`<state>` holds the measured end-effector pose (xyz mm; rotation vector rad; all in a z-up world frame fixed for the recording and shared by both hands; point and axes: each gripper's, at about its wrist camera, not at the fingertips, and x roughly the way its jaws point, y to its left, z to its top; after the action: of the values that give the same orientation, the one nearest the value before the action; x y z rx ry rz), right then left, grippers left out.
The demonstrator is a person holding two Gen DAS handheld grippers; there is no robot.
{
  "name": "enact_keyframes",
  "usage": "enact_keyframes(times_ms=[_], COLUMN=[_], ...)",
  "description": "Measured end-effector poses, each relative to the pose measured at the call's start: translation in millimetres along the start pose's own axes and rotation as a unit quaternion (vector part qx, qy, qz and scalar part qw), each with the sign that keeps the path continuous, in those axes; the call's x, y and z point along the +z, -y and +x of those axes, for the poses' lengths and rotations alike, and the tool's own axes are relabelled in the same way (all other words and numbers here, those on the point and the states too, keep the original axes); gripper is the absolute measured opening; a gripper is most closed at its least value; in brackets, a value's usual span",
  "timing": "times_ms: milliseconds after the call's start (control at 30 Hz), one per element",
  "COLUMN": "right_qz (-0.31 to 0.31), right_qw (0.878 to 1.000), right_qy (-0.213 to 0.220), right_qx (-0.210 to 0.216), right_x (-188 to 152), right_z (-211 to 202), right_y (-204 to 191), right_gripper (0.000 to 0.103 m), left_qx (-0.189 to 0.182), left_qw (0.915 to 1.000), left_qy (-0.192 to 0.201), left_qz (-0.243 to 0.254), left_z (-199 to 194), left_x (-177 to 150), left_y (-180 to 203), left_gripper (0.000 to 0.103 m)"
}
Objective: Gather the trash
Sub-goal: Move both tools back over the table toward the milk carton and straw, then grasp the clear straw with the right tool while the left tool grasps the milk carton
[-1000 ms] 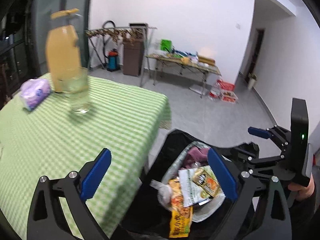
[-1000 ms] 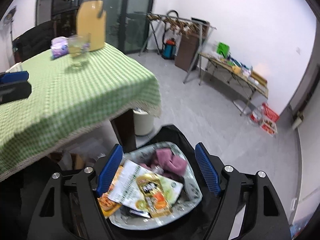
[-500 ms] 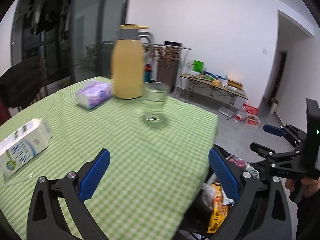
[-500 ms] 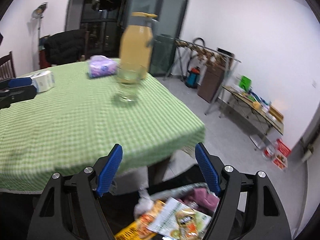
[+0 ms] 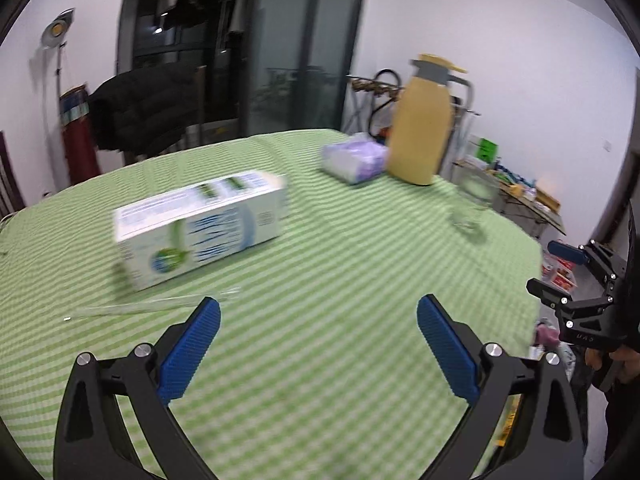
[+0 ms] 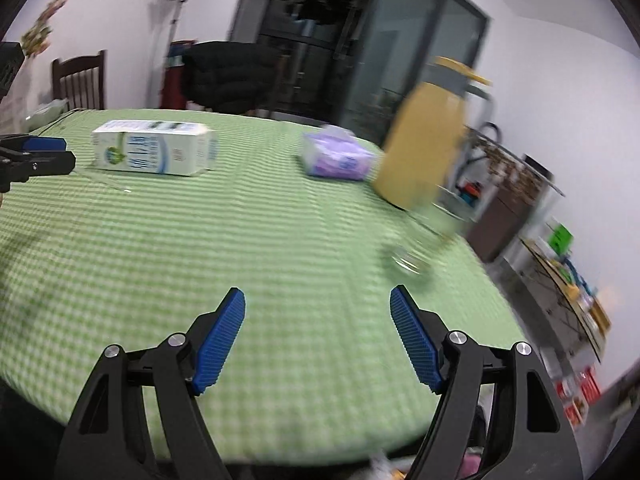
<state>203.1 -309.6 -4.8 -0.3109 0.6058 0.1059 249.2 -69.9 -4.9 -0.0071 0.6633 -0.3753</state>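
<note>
The green-checked counter (image 5: 320,340) is now filling both views, the trash bag sliding out below. Both tools, left tool (image 5: 318,344) and right tool (image 6: 318,334), are gaping wide and empty, facing the milk carton (image 5: 200,228), likely the next trash.

Yellow jug (image 5: 422,128) stood upright on green checked tablecloth (image 5: 320,280), purple tissue pack (image 5: 354,160) just beside it, clear glass (image 5: 474,200) near. Black coat (image 6: 230,76) draped over chair behind.
</note>
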Motion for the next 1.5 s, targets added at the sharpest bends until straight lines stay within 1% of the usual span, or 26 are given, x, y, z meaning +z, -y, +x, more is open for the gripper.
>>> enact_keyframes(times_ms=[133, 233, 267, 300, 367, 400, 433, 467, 500, 533, 600, 667, 733, 833, 867, 933, 967, 1000, 1100, 1200, 1233, 1267, 1333, 1400, 1433, 1500], right_qz=[-0.017, -0.042, -0.048, -0.052, -0.059, -0.061, -0.065, -0.072, -0.079, -0.085, -0.094, -0.101, -0.112, -0.126, -0.123, -0.103, -0.089, -0.071, -0.055, -0.039, -0.04, -0.043, -0.037, -0.023, -0.016, -0.012], right_qw=[0.999, 0.997, 0.996, 0.995, 0.992, 0.991, 0.988, 0.985, 0.983, 0.982, 0.979, 0.974, 0.969, 0.965, 0.964, 0.962, 0.959, 0.956, 0.955, 0.955, 0.957, 0.959, 0.961, 0.963, 0.964, 0.97], right_qy=[0.0, -0.001, -0.006, -0.011, -0.024, -0.032, -0.037, -0.04, -0.044, -0.048, -0.057, -0.073, -0.081, -0.09, -0.086, -0.095, -0.102, -0.109, -0.113, -0.125, -0.124, -0.123, -0.118, -0.118, -0.117, -0.117], right_qx=[0.043, 0.07, 0.08, 0.087, 0.106, 0.118, 0.137, 0.153, 0.161, 0.164, 0.173, 0.191, 0.203, 0.214, 0.219, 0.235, 0.247, 0.264, 0.268, 0.266, 0.259, 0.253, 0.246, 0.24, 0.238, 0.215], right_x=[27.9, 46.6, 53.4, 57.9, 71.2, 76.7, 83.0, 89.9, 96.3, 100.7, 108.1, 113.5, 115.3, 117.2, 119.2, 123.7, 125.3, 125.8, 122.6, 111.7, 105.1, 99.9, 87.3, 75.5, 65.8, 47.2], right_z=[26.2, 42.0, 49.9, 56.4, 75.9, 84.8, 92.9, 101.2, 108.5, 115.1, 126.9, 140.4, 149.0, 159.1, 161.3, 167.8, 170.8, 173.0, 170.2, 158.3, 151.0, 145.8, 131.7, 118.8, 108.8, 95.5], right_y=[-42.2, -75.0, -85.9, -93.3, -113.8, -122.9, -134.6, -146.4, -158.6, -166.7, -181.7, -200.2, -215.6, -232.1, -235.0, -234.4, -233.1, -230.9, -224.9, -204.2, -197.2, -193.2, -174.3, -152.0, -137.0, -109.7], right_gripper=[0.072, 0.072, 0.072, 0.07, 0.064, 0.061, 0.06, 0.06, 0.059, 0.059, 0.05, 0.046, 0.044, 0.04, 0.039, 0.033, 0.023, 0.018, 0.013, 0.011, 0.01, 0.009, 0.0, 0.0, 0.0, 0.0], left_qx=[0.007, 0.037, 0.057, 0.07, 0.095, 0.114, 0.116, 0.111, 0.118, 0.136, 0.158, 0.171, 0.175, 0.173, 0.175, 0.175, 0.174, 0.173, 0.175, 0.176, 0.175, 0.175, 0.171, 0.159, 0.145, 0.136], left_qw=[0.9997, 0.9987, 0.9972, 0.9957, 0.9863, 0.9786, 0.9766, 0.9777, 0.9791, 0.98, 0.9812, 0.981, 0.9796, 0.9767, 0.9755, 0.974, 0.9737, 0.9734, 0.9726, 0.9729, 0.9737, 0.9749, 0.9779, 0.9821, 0.9857, 0.9885], left_qy=[-0.023, -0.029, -0.024, -0.016, 0.014, 0.003, -0.005, -0.004, -0.001, 0.0, -0.005, -0.012, -0.017, -0.033, -0.035, -0.04, -0.042, -0.042, -0.042, -0.04, -0.038, -0.038, -0.035, -0.028, -0.019, -0.016], left_qz=[-0.007, -0.021, -0.043, -0.059, -0.134, -0.171, -0.181, -0.178, -0.166, -0.145, -0.112, -0.091, -0.097, -0.122, -0.129, -0.138, -0.142, -0.144, -0.148, -0.145, -0.14, -0.133, -0.114, -0.097, -0.084, -0.063], left_z=[2.6, 6.2, 7.5, 7.4, 6.4, 8.2, 8.8, 9.0, 8.8, 8.7, 10.6, 11.8, 9.8, 10.0, 10.5, 12.7, 16.5, 18.0, 18.6, 18.9, 19.6, 20.6, 22.7, 23.4, 24.4, 29.5], left_x=[0.1, 2.3, 2.6, 1.7, -6.8, -9.9, -11.0, -11.6, -11.9, -12.6, -13.2, -12.4, -12.4, -13.6, -13.7, -14.2, -14.3, -14.9, -16.4, -17.9, -17.9, -17.3, -16.7, -16.6, -16.5, -15.7], left_y=[-48.6, -89.8, -110.0, -119.8, -155.0, -167.9, -174.0, -176.3, -175.8, -173.6, -169.5, -166.5, -169.7, -181.0, -184.8, -188.4, -186.6, -186.5, -187.6, -184.9, -182.3, -179.8, -174.9, -168.3, -164.0, -159.6], left_gripper=[0.096, 0.096, 0.096, 0.096, 0.096, 0.096, 0.096, 0.096, 0.096, 0.096, 0.096, 0.096, 0.096, 0.096, 0.096, 0.096, 0.096, 0.096, 0.096, 0.096, 0.096, 0.096, 0.096, 0.096, 0.096, 0.096])
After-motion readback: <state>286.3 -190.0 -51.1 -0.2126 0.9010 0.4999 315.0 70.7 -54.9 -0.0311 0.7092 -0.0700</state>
